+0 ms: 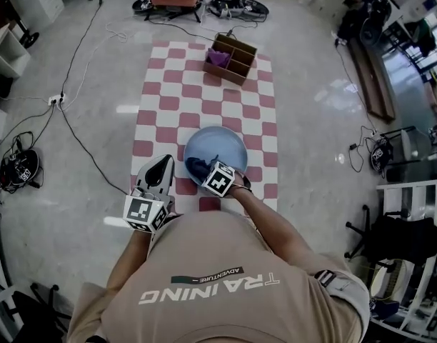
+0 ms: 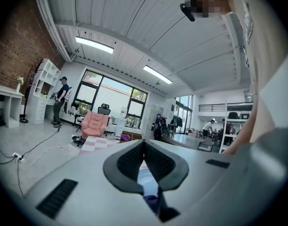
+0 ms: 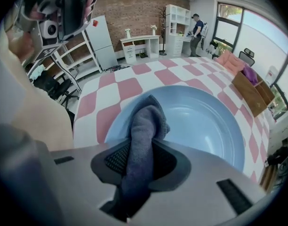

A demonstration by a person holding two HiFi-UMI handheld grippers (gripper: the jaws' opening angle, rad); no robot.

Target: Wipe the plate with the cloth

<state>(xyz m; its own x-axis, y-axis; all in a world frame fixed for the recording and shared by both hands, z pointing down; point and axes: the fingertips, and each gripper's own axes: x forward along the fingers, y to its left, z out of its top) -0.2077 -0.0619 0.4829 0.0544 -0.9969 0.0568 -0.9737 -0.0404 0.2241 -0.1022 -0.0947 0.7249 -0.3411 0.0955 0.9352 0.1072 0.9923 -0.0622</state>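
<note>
Your right hand-held gripper (image 3: 140,150) is clamped on the dark grey-blue cloth (image 3: 146,121), over the near-left part of the round pale-blue plate (image 3: 207,121) on the pink-and-white checked counter (image 1: 168,106). Your left hand-held gripper (image 2: 144,144) is closed and empty.

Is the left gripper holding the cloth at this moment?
No, the cloth is clamped in the right gripper, over the plate.

In the head view the marker cube (image 1: 220,179) of the right hand-held gripper (image 1: 210,171) hides its jaws, the near rim of the round pale blue plate (image 1: 222,141) and part of the dark blue cloth (image 1: 198,166). The purple item (image 1: 218,57) in the wooden divided box (image 1: 241,47) is too small to identify.
</note>
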